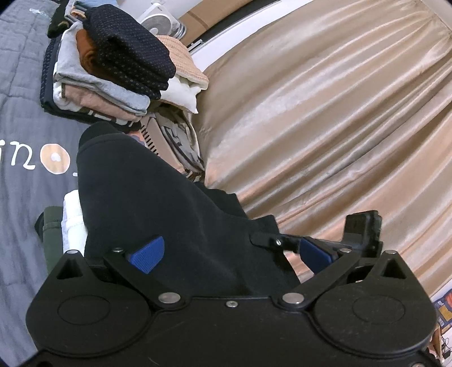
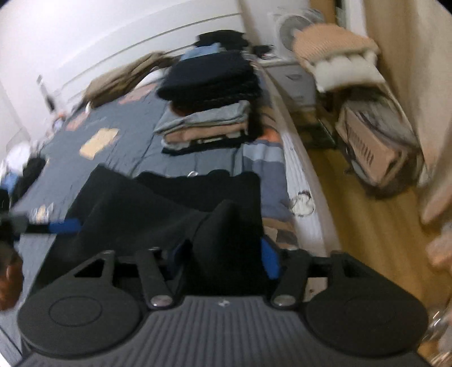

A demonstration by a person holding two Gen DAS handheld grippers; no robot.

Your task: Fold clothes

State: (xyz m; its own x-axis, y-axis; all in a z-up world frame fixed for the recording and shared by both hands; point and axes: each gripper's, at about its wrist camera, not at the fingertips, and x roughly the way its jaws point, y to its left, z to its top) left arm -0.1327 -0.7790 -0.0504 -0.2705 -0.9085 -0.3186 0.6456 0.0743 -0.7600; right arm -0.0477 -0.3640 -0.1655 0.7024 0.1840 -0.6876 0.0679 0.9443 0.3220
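Observation:
A black garment (image 1: 158, 203) hangs stretched between both grippers above the grey bed cover (image 1: 22, 118). In the left wrist view it drapes over my left gripper (image 1: 228, 254), whose blue pads stand wide apart with the cloth lying between them. In the right wrist view the same black garment (image 2: 158, 203) bunches up between the blue pads of my right gripper (image 2: 226, 254), which is shut on it. The left gripper also shows in the right wrist view (image 2: 56, 225), at the garment's far left edge.
A stack of folded clothes (image 1: 113, 70) sits on the bed ahead, also in the right wrist view (image 2: 209, 113). A beige curtain (image 1: 339, 113) hangs right. A laundry basket (image 2: 373, 146) stands on the wooden floor (image 2: 339, 214). A fan (image 2: 291, 25) is by the wall.

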